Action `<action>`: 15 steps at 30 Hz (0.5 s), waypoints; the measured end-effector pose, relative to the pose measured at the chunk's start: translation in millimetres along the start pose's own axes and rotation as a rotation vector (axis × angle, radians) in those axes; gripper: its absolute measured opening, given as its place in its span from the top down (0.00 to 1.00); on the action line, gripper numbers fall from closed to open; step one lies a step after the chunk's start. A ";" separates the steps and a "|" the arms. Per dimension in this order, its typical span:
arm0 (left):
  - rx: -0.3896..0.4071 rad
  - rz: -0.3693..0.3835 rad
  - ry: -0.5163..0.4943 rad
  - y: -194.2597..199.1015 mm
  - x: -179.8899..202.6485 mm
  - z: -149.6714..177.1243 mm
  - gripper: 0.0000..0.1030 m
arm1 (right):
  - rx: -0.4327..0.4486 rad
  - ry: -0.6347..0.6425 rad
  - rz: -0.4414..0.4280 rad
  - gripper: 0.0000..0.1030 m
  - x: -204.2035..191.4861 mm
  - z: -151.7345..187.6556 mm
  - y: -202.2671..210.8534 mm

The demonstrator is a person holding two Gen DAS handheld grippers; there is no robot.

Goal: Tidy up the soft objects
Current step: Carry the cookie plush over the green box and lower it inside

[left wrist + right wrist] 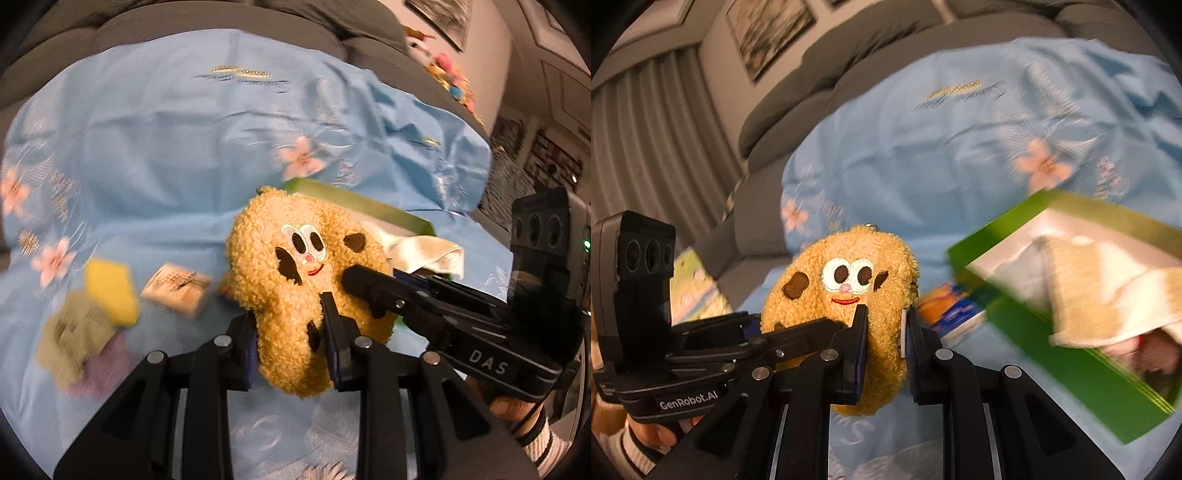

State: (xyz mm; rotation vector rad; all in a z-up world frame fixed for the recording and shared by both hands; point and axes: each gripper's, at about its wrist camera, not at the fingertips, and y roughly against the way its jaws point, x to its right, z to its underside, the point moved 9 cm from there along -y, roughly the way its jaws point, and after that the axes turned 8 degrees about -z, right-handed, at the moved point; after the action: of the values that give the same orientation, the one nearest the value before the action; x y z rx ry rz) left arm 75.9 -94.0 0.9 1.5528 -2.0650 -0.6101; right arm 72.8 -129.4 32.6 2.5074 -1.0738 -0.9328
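Left claw (290,332) pinching cookie plush (295,280) low; right claw (884,345) pinching same plush, held above blue sheet (166,147). I judge handover step; next, one claw releases, other carries plush into green box (1071,369).

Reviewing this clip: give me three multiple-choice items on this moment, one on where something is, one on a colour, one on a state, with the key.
1. Where does the green box sit relative to the cookie plush in the right wrist view?
A. to its right B. to its left C. underneath it

2. What colour is the bedsheet?
A. red B. light blue C. black

3. How is the plush held?
A. lying free B. by one gripper C. by both grippers

Key: 1 A, the box fills the right side. 2 B, light blue with pink flowers. 3 C, the left gripper and right gripper each have fingers closed on it.
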 end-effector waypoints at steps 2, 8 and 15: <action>-0.002 0.026 -0.035 -11.1 22.6 -17.0 0.74 | 0.058 -0.020 0.027 0.81 16.8 -12.6 19.3; -0.024 0.068 -0.118 -44.4 75.8 -47.6 0.74 | 0.186 -0.154 0.090 0.81 74.7 -30.9 61.9; -0.067 0.059 -0.148 -71.0 98.6 -63.1 0.74 | 0.250 -0.207 0.165 0.81 108.4 -42.3 79.5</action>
State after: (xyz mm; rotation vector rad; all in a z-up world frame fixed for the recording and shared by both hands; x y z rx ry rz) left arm 144.5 -211.2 18.0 1.4428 -2.1660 -0.7852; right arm 112.7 -263.2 51.7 2.5029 -1.5235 -1.0877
